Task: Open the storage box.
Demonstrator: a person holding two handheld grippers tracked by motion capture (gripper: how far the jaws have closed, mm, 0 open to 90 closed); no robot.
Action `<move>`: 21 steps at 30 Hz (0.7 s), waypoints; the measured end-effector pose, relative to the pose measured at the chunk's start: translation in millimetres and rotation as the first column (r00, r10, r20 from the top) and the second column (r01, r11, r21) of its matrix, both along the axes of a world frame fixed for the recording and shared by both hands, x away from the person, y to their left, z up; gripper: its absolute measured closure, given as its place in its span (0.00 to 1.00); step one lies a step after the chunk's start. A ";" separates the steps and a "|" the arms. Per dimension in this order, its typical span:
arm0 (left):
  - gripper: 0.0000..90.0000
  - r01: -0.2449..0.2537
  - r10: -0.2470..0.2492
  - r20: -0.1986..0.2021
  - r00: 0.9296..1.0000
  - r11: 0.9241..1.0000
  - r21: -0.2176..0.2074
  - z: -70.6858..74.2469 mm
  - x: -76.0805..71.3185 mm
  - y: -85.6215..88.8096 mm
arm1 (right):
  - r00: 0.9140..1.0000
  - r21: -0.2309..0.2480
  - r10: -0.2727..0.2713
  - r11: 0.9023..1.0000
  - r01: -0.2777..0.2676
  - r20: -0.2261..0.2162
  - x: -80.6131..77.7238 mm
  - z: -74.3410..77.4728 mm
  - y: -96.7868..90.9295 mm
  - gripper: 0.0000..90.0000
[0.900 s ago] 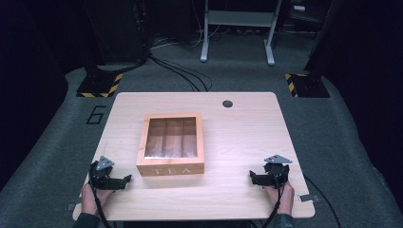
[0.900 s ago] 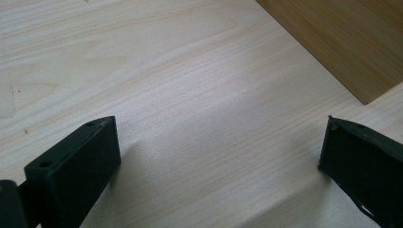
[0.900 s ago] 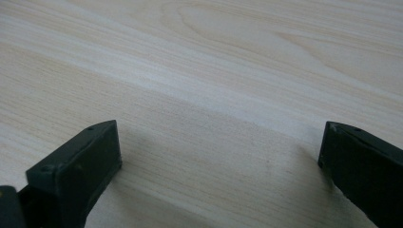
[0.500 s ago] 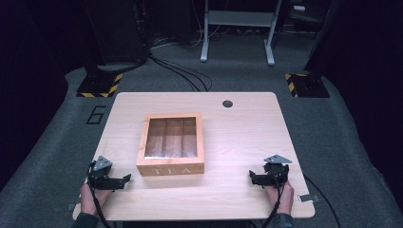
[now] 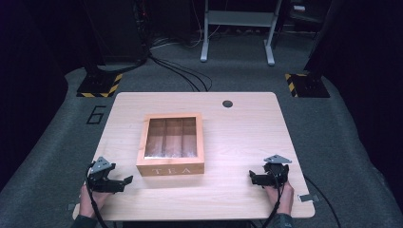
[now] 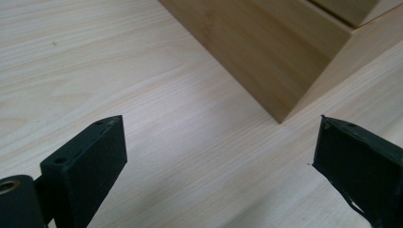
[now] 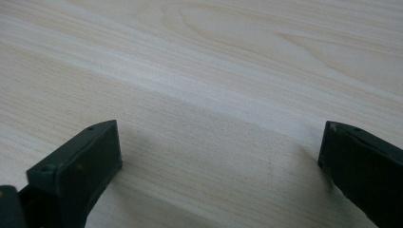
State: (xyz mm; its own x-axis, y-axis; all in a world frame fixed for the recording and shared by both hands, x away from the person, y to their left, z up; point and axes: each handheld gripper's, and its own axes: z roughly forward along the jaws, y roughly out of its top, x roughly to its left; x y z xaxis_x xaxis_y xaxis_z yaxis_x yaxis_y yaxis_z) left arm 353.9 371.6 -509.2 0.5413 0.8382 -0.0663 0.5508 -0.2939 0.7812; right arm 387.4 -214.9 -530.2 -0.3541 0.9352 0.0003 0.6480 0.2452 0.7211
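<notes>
1. At about 7 o'clock on the pale wooden counter [image 5: 247,137], the person's left hand [image 5: 88,202] holds the left tool [image 5: 124,181] low over the surface. Its jaws stand wide apart with nothing between them, and a grey three-cornered plate sits on top.
2. In the left tool [image 6: 218,156] view, bare wood grain lies between the two black jaws, and the near corner of the tea box [image 6: 285,57] rises at about 1 o'clock, close ahead but not touching either jaw.
3. The tea box [image 5: 171,164] sits a little left of the counter's middle, flat and closed. It is light wood with a clear window in the lid, three long compartments showing beneath, and "TEA" lettered on the side facing the person. The left tool points toward its near left corner.
4. A small dark round hole [image 5: 227,103] marks the counter at about 12 o'clock, well apart from the box.
5. At about 5 o'clock, the right hand [image 5: 280,197] holds the right tool [image 5: 252,178], released as well, its jaws aimed leftward toward the box yet well apart from it.
6. In the right tool [image 7: 218,156] view, the spread jaws frame plain counter wood.
7. A black cable [image 5: 323,194] trails off the counter's right edge to the grey carpet floor [image 5: 361,156].
</notes>
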 end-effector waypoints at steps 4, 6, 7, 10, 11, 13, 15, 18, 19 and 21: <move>0.04 0.014 -0.014 0.017 1.000 1.000 -0.022 4.2 -0.8 -3.6 | 1.000 0.000 0.001 1.000 -0.001 0.001 0.0 0.0 0.0 0.00; 0.06 0.025 -0.024 0.022 0.999 0.999 -0.035 7.1 -1.8 -5.4 | 1.000 0.000 0.001 1.000 -0.001 0.001 0.0 0.0 0.0 0.00; 0.08 0.027 -0.025 0.037 0.999 0.999 -0.042 7.8 -2.2 -6.7 | 1.000 0.000 0.001 1.000 -0.001 0.001 0.0 0.0 0.0 0.00; 0.17 0.061 -0.059 0.039 0.997 0.997 -0.051 11.5 -2.8 -8.4 | 1.000 0.000 0.001 1.000 -0.001 0.002 -0.1 0.0 0.0 0.00; 0.18 0.063 -0.061 0.041 0.997 0.996 -0.056 11.9 -3.1 -9.7 | 1.000 -0.001 0.001 1.000 -0.001 0.002 -0.1 0.0 0.0 0.00; 0.27 0.083 -0.081 0.043 0.996 0.994 -0.064 13.3 -3.5 -11.1 | 1.000 0.000 0.001 1.000 -0.001 0.001 -0.1 0.0 0.0 0.00; 0.35 0.090 -0.086 0.056 0.995 0.993 -0.071 14.0 -3.8 -12.7 | 1.000 -0.001 0.002 1.000 -0.002 0.001 -0.1 0.0 0.0 0.00; 0.49 0.095 -0.091 0.052 0.994 0.993 -0.075 15.2 -4.3 -14.3 | 1.000 -0.002 0.002 1.000 -0.002 -0.002 -0.1 0.2 0.0 0.00; 0.49 0.107 -0.103 0.048 0.993 0.991 -0.079 15.6 -4.1 -15.3 | 1.000 -0.002 0.002 1.000 -0.002 -0.002 -0.1 0.2 0.0 0.00; 0.59 0.111 -0.107 0.048 0.993 0.990 -0.085 15.4 -4.0 -17.0 | 1.000 -0.001 0.002 1.000 -0.002 0.000 -0.1 0.1 0.0 0.00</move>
